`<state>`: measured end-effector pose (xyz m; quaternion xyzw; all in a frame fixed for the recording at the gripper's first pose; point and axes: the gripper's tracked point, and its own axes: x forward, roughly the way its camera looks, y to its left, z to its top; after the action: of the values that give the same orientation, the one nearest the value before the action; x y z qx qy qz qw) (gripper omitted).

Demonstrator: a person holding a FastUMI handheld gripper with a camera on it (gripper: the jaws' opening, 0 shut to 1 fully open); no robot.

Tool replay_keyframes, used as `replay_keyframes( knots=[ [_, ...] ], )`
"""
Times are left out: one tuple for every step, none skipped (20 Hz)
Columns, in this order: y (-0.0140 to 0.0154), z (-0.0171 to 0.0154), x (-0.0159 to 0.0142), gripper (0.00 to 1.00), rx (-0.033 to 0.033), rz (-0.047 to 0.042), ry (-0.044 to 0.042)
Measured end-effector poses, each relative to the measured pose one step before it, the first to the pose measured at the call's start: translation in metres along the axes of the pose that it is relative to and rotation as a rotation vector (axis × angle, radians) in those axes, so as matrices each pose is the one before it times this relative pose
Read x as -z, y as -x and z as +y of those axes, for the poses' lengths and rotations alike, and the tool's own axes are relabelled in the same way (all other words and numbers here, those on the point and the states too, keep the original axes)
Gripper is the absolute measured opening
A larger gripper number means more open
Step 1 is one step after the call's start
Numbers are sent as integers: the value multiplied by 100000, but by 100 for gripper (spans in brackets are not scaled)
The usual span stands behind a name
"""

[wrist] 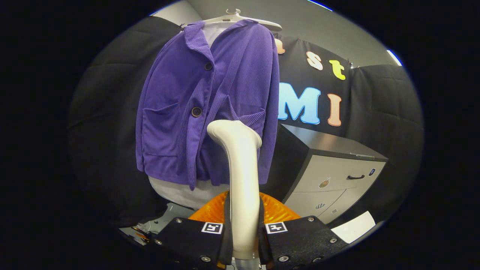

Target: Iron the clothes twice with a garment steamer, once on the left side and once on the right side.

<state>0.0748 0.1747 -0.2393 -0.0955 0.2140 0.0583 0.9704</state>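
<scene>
- Corduroy in purple makes up the jacket (210, 101), which is hung at the upper centre of the frame and is the largest thing seen; it is buttoned, with two dark buttons down its front and a patch pocket on each side.
- Under the jacket a pale garment (180, 191) is worn on the same hanger, and its hem is seen below the purple hem.
- At the right of the frame, beside the jacket, a drawer cabinet (330, 176) with a dark top and light drawer fronts is placed; a dark handle is seen on the upper drawer.
- The garment steamer (242, 180), cream and long-necked, is held upright in the lower centre of the frame; its curved head is set against the lower front of the jacket, just beside the right-hand pocket.
- The gripper (243, 232) is clamped on the steamer's handle: both fingers are pressed against its sides at the bottom of the frame.
- Behind the handle, just ahead of the fingers, an orange ribbed object (277, 212) is seen; what it is cannot be told.
- The white hanger (240, 18) is seen at the top of the frame, above the collar.
- At the lower right, below the cabinet, a white sheet (354, 227) is laid.
</scene>
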Motion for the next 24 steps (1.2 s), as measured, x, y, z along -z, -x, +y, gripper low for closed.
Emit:
replay_keyframes(
  knots=[
    [226,114,961,27,-1371,2520,574],
    [306,-8,605,27,-684,2038,87],
    [400,-323,197,27,-99,817,-57],
    [252,-272,-240,27,58,10,324],
    [97,-222,-546,27,92,-147,515],
    [297,-275,-812,27,29,-522,-280],
    [595,-168,-926,27,-110,-1453,-1385],
    [625,-138,-1288,27,-89,-1703,-1412],
    [499,-94,-1297,27,-93,-1860,-1092],
    [483,5,-1460,27,-215,-1921,-605],
    [374,112,-1559,27,-421,-2233,-746],
    [240,269,-1465,27,-604,-1911,-730],
    [131,428,-1199,27,-808,-1564,-562],
    [287,510,-1333,27,-911,-1892,-103],
    [147,558,-1324,27,-934,-2513,242],
    [146,595,-1495,27,-751,-3312,365],
    [47,559,-1330,27,-359,-3074,1440],
    [-5,476,-1472,27,-59,-2899,1244],
    [-115,533,-1142,27,-438,-2790,505],
    [-173,693,-1288,27,-721,-2495,328],
    [-267,687,-1275,27,-368,-2487,555],
    [-356,497,-1252,27,157,-2166,790],
    [-221,560,-1125,27,25,-2100,424],
    [-361,641,-1246,27,-153,-2160,-146]
  ],
)
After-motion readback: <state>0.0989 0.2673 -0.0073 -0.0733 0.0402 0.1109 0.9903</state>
